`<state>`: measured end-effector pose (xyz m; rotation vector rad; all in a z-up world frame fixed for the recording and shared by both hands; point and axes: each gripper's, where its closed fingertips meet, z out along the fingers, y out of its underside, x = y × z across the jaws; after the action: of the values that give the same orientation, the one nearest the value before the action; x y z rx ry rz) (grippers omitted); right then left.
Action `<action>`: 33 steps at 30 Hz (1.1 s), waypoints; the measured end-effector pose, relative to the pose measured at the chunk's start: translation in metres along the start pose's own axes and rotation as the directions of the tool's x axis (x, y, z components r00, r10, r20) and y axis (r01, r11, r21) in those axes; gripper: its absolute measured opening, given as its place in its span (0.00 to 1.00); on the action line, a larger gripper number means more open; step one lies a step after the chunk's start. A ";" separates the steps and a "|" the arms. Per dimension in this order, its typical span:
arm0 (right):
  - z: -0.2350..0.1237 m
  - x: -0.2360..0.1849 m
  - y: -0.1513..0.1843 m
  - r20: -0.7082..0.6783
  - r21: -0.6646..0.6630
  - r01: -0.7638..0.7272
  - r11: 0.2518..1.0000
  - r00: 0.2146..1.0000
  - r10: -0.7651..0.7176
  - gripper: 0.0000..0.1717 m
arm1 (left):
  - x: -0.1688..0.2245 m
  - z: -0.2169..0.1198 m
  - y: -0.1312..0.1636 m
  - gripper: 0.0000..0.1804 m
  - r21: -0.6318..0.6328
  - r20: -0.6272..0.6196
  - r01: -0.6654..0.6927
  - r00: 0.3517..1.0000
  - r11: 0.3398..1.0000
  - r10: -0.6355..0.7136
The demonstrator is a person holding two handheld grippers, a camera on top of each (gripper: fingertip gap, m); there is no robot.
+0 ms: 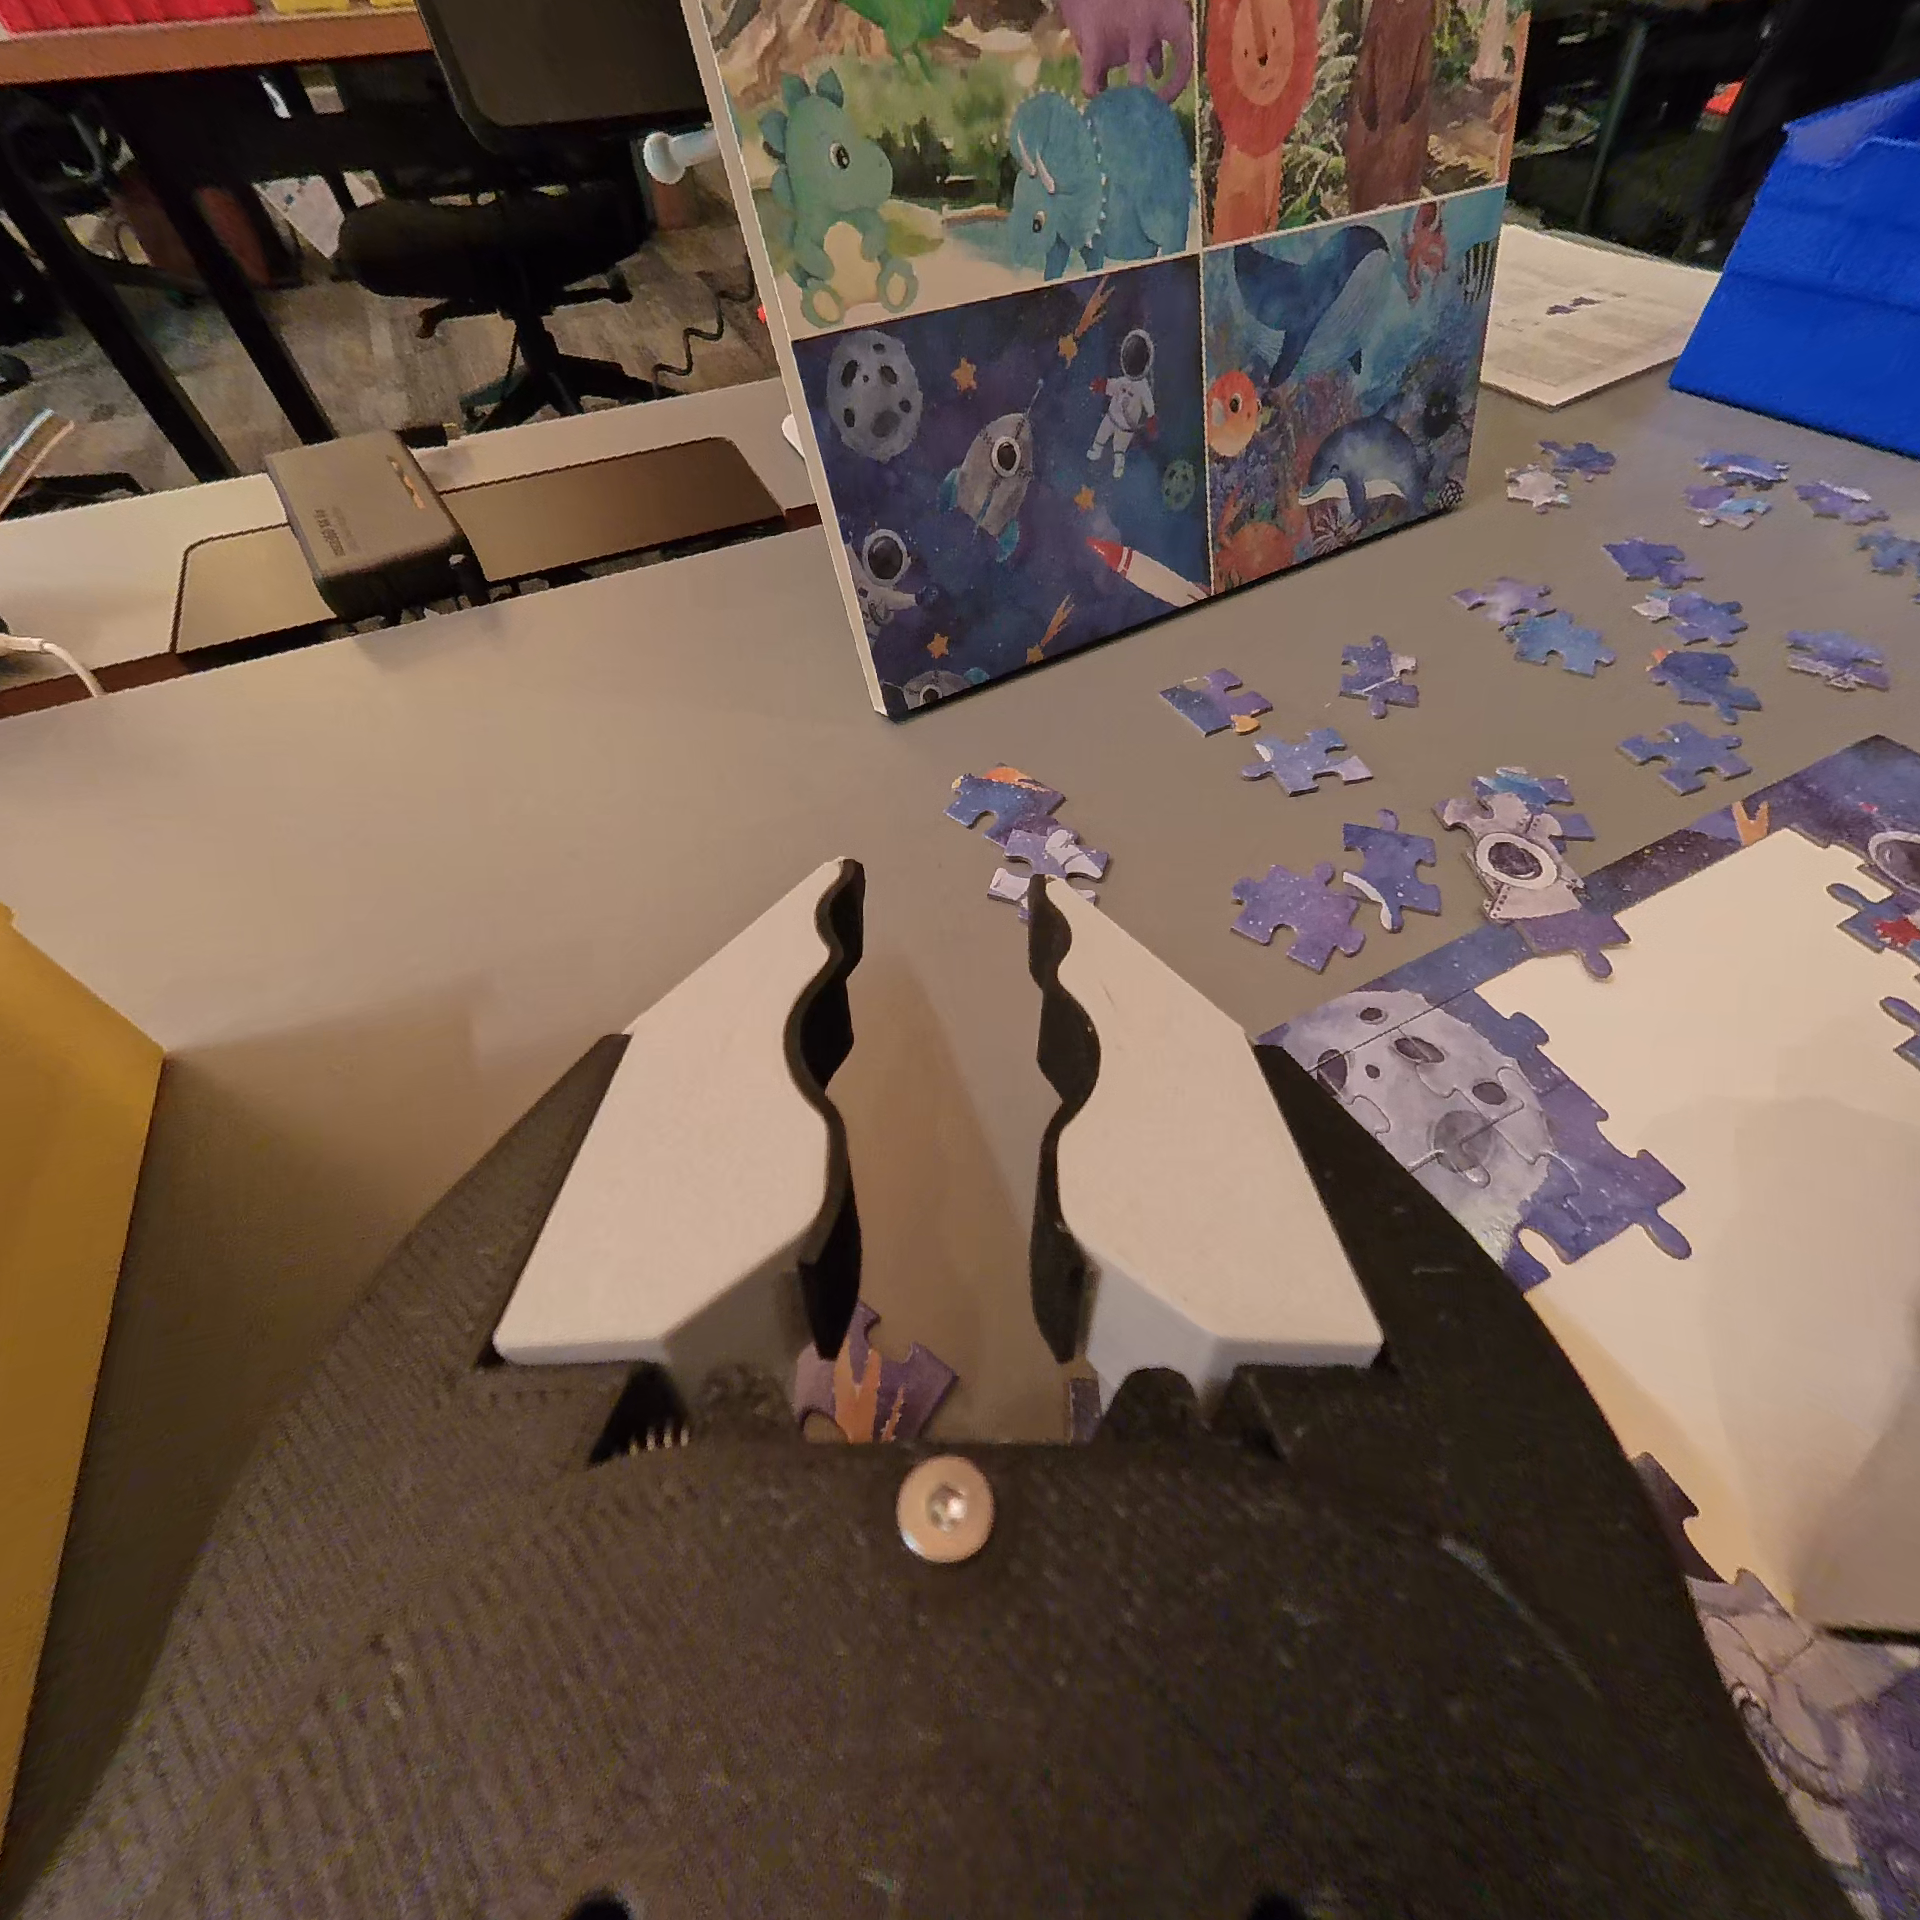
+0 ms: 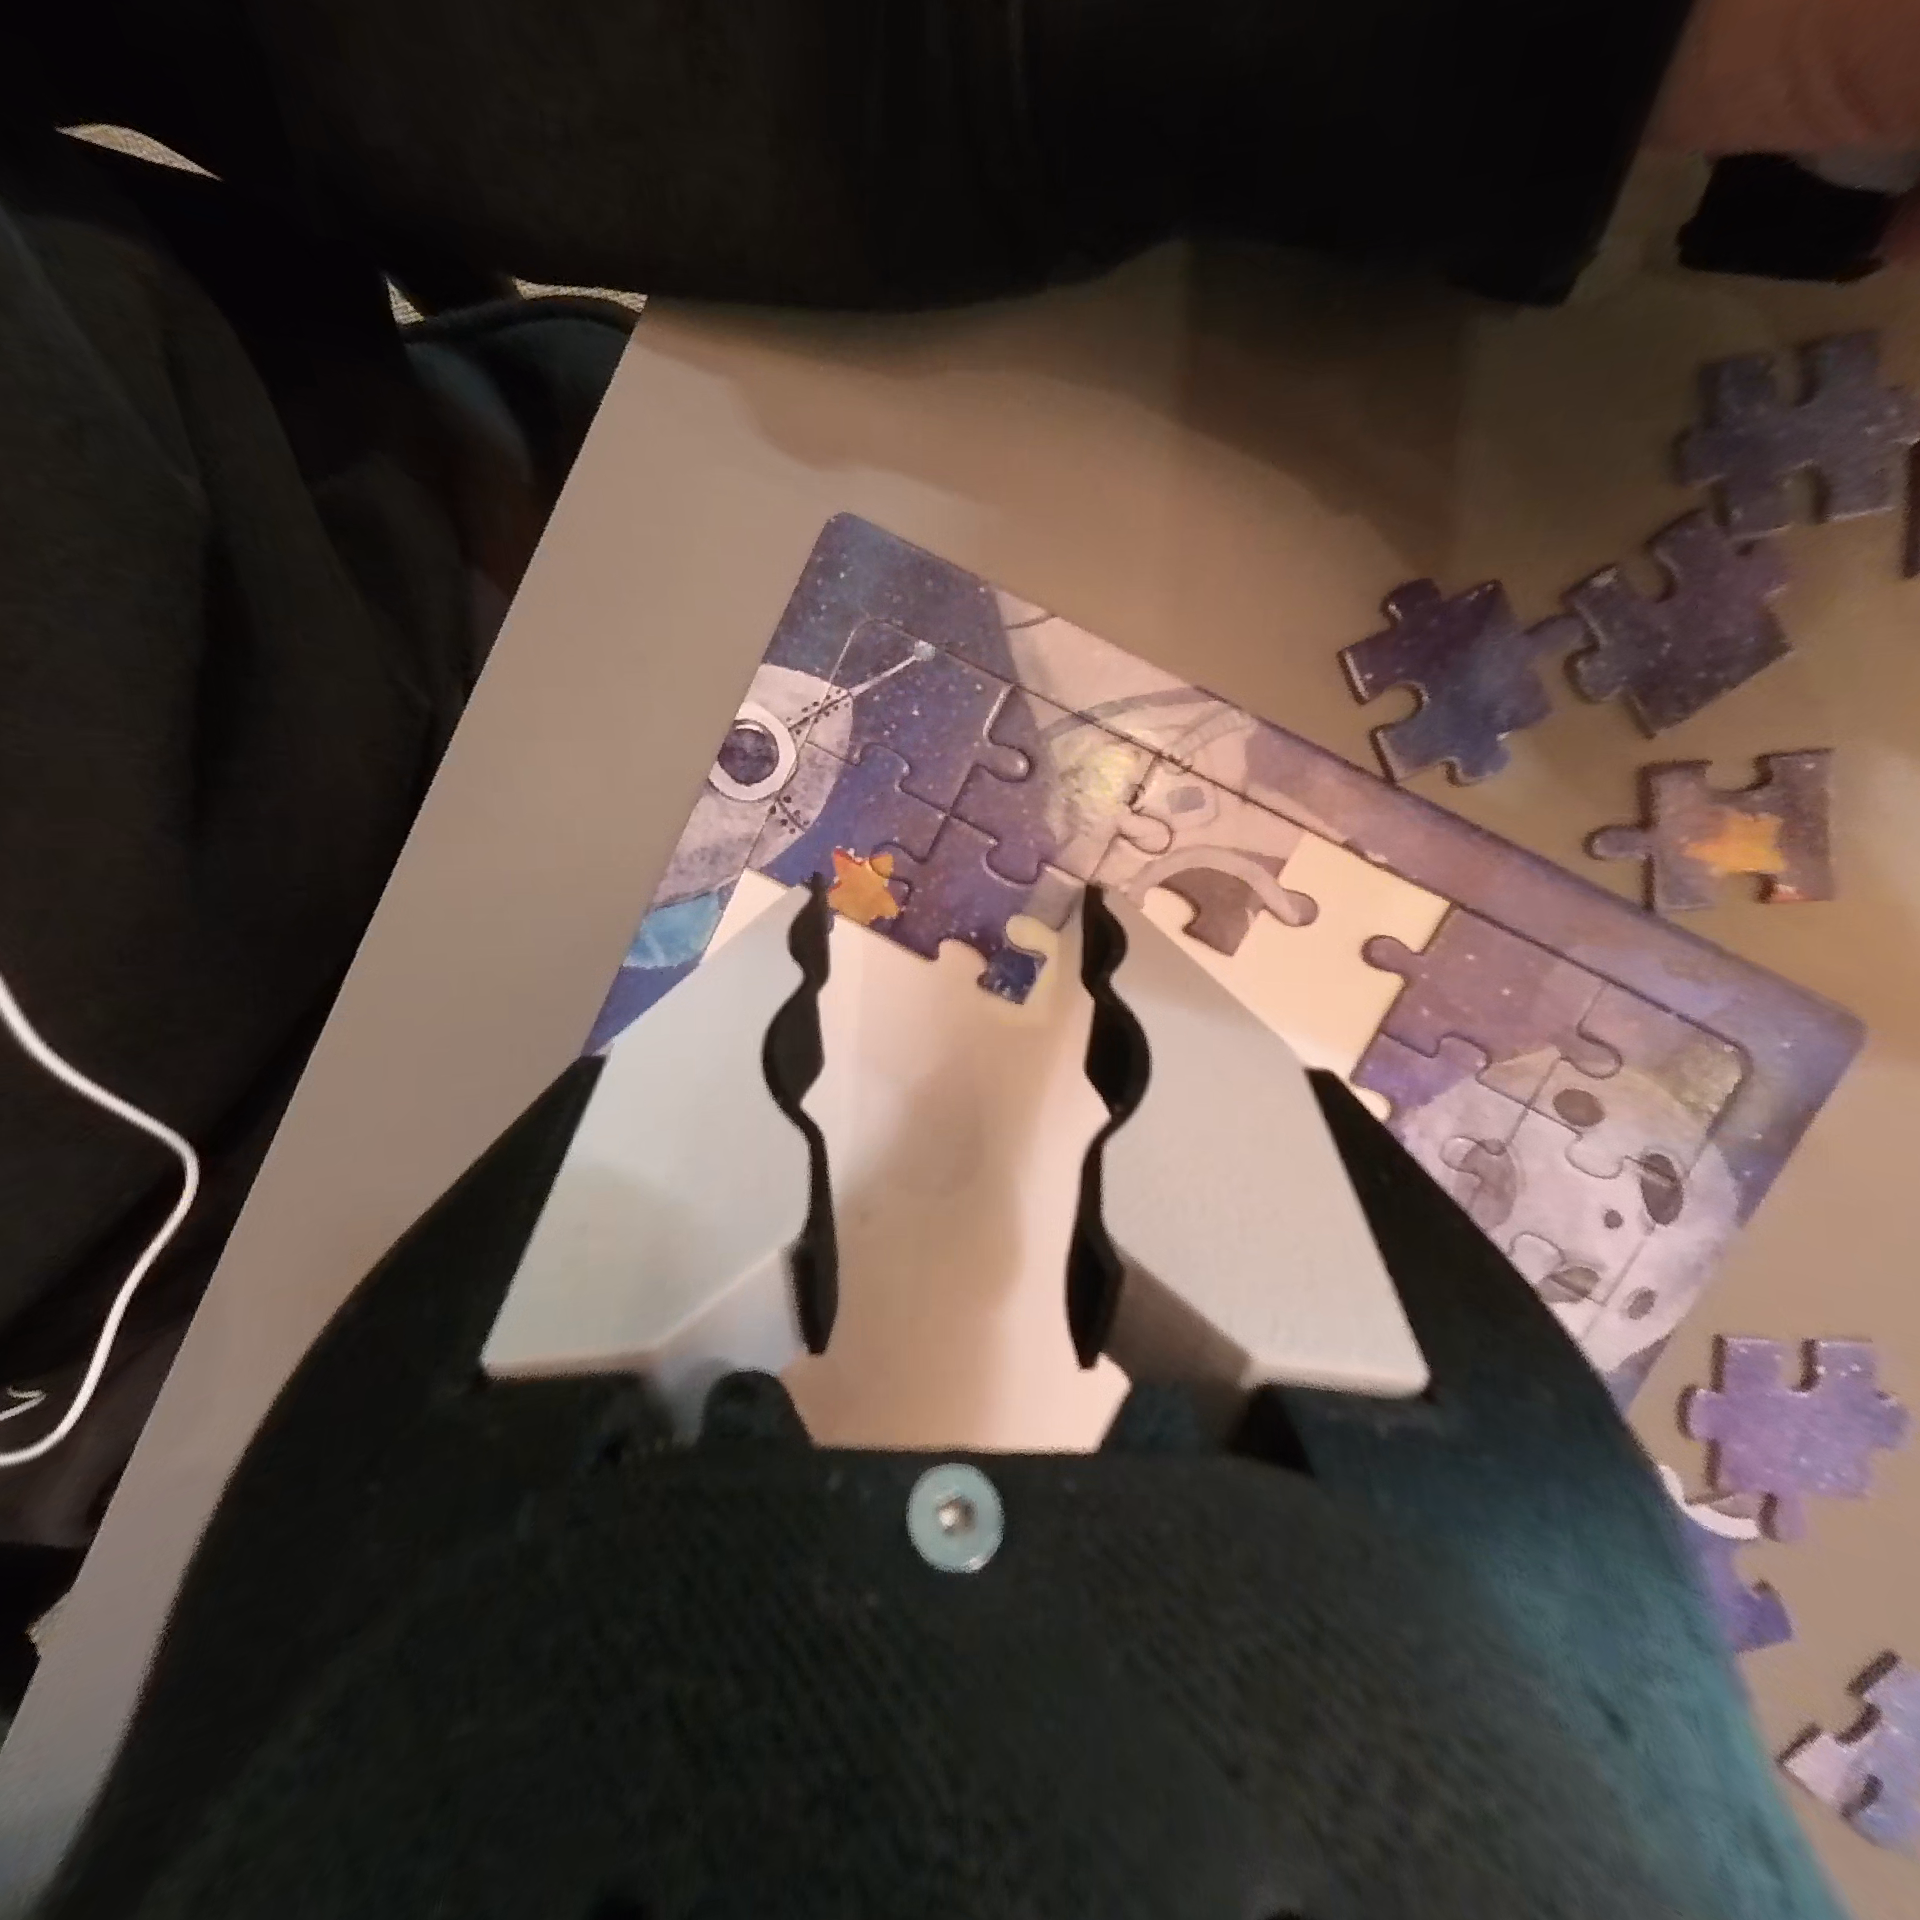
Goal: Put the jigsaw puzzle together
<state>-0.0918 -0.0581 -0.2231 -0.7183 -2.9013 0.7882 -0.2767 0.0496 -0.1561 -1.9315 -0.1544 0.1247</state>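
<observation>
My left gripper (image 1: 945,878) is open and empty above the grey table (image 1: 520,831). Its right fingertip (image 1: 1049,904) is just short of a small cluster of loose purple puzzle pieces (image 1: 1029,831). A purple piece with an orange streak (image 1: 873,1392) shows through the gap at the base of the fingers. My right gripper (image 2: 954,888) is open and empty over the partly filled space puzzle board (image 2: 1558,831). Its tips hover at the placed pieces beside an orange star (image 2: 868,883). The white bare bottom of the board (image 2: 935,1091) shows between the fingers. The board also shows in the left wrist view (image 1: 1455,1122).
Several loose purple pieces (image 1: 1558,644) lie scattered on the table, and more lie right of the board (image 2: 1455,686). An upright picture box (image 1: 1122,312) stands behind them. A blue bin (image 1: 1818,260), a paper sheet (image 1: 1579,312), a black device (image 1: 364,530) and a yellow object (image 1: 62,1143) are around. A person's dark clothing (image 2: 831,135) is near the table edge. The black device (image 1: 364,530) sits 35 cm or so from the ends of my left fingers.
</observation>
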 end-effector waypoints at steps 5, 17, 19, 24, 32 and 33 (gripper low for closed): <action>-0.022 0.009 0.003 -0.066 0.067 -0.031 0.997 0.997 0.036 0.27 | 0.000 0.000 -0.001 0.17 0.005 0.000 -0.002 1.000 1.000 0.002; -0.159 0.091 0.115 -0.587 0.453 -0.162 0.876 0.686 0.431 0.23 | -0.003 -0.015 -0.022 0.07 0.118 0.062 -0.068 0.996 0.991 0.061; -0.184 0.100 0.152 -0.661 0.523 -0.154 0.838 0.547 0.513 0.21 | -0.004 -0.021 -0.028 0.05 0.167 0.074 -0.076 0.995 0.983 0.064; -0.203 0.090 0.216 -0.756 0.492 -0.213 0.844 0.377 0.536 0.15 | -0.005 -0.018 -0.023 0.05 0.145 0.057 -0.052 0.997 0.988 0.044; -0.259 0.071 0.214 -0.697 0.664 -0.113 0.739 0.262 0.667 0.14 | 0.000 -0.010 -0.014 0.05 0.088 0.065 -0.092 0.994 0.992 0.087; -0.267 0.069 0.215 -0.689 0.683 -0.096 0.724 0.244 0.682 0.14 | 0.000 -0.010 -0.014 0.05 0.089 0.062 -0.090 0.994 0.992 0.085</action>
<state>-0.0180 0.2615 -0.1019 -1.3175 -1.3233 0.7483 -0.2757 0.0451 -0.1394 -1.8445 -0.1013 0.2426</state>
